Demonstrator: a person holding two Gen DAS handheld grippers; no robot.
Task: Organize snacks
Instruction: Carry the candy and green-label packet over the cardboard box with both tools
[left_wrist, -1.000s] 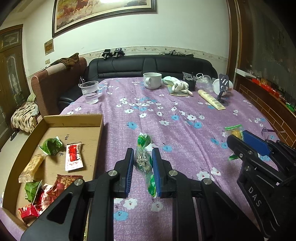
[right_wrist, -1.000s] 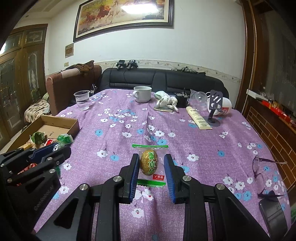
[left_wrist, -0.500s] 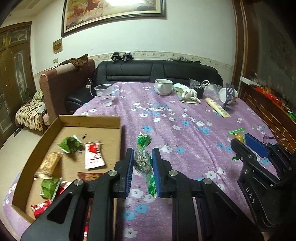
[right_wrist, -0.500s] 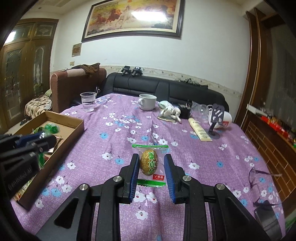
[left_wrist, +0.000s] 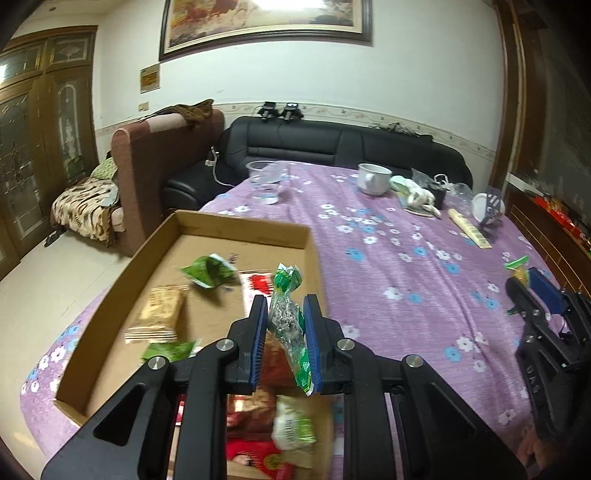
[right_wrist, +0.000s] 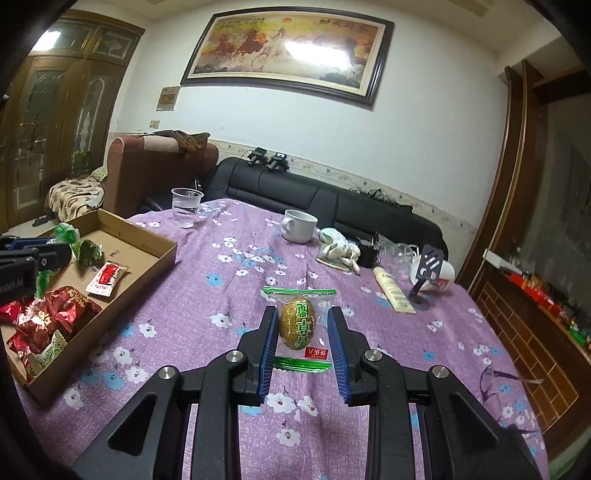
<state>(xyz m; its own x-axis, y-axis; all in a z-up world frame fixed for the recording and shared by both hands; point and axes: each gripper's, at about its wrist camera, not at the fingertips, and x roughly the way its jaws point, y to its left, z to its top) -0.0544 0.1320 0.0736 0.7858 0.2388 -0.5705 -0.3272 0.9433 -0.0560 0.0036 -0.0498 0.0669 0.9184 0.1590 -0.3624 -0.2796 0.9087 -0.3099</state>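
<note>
Your left gripper (left_wrist: 285, 334) pinches a green snack bag (left_wrist: 290, 325) over the cardboard box (left_wrist: 240, 230). Your right gripper (right_wrist: 301, 345) squeezes a wrapped egg (right_wrist: 297, 325) above the purple tablecloth (right_wrist: 229, 280); only that view shows the red packets (right_wrist: 55, 314) clearly.

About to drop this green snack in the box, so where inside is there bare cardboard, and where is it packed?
Bare floor of the cardboard box lies along its far wall, beyond the green packet, and down the left side beside the beige bar. The near end is crowded with red packets.
</note>
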